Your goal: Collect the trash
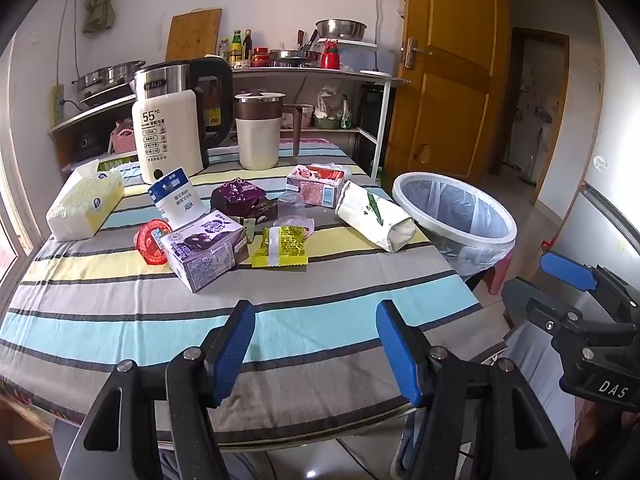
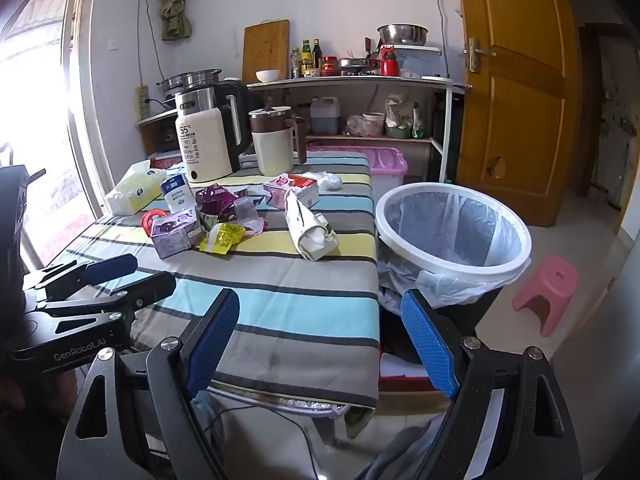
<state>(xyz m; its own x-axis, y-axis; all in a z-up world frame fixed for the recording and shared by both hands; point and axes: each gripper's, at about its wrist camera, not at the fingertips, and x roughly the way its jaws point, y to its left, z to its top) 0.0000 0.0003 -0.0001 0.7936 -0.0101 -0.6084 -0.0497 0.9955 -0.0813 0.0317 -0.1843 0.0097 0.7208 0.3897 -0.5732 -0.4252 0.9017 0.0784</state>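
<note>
Trash lies mid-table on a striped cloth: a purple carton, a yellow wrapper, a red lid, a white paper bag, a pink carton, a purple wrapper, a clear cup and a blue-white pouch. A white bin with a plastic liner stands off the table's right edge. My left gripper hovers open over the near table edge. My right gripper is open beside the table corner, nothing between its fingers.
A kettle, a cream jug and a tissue pack stand at the table's far side. Behind are kitchen shelves, a pink box, a wooden door and a pink stool.
</note>
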